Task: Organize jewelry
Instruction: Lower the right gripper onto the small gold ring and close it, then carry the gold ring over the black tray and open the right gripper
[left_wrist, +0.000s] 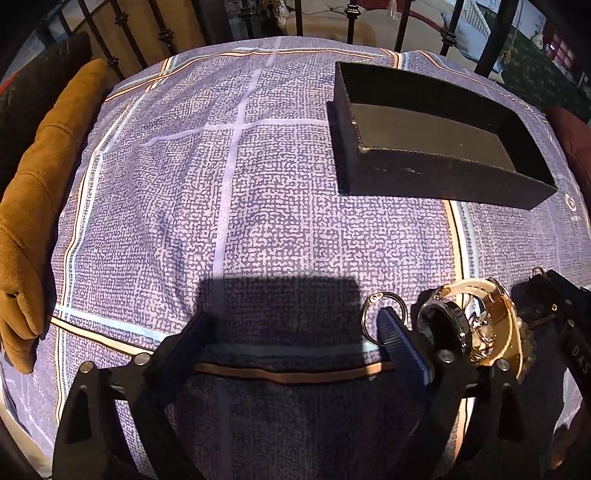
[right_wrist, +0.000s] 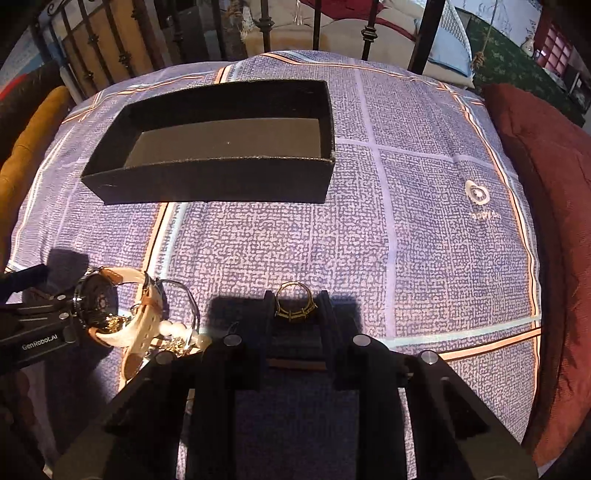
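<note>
Gold ring (right_wrist: 294, 303) pinched between the narrowed jaws of the right gripper (right_wrist: 294, 308), low over the patterned pillow (right_wrist: 424, 229); left gripper (left_wrist: 295, 332) spread wide, gripping nothing, one finger (left_wrist: 397, 341) threaded through a silver ring (left_wrist: 384, 317) at the edge of the jewelry pile. Empty black box (right_wrist: 207, 177) waiting well apart, farther up the pillow. Risk of the gold ring twisting out on the way up, held only across its thin band. Risk too of the left finger dragging the silver ring, or nudging the white-strapped watch (right_wrist: 122, 314) just beside it, on closing or lifting. Pearl beads (right_wrist: 173, 328) and a fine chain half buried under the watch, hard to separate by eye; pile cut off by the gripper bodies.
</note>
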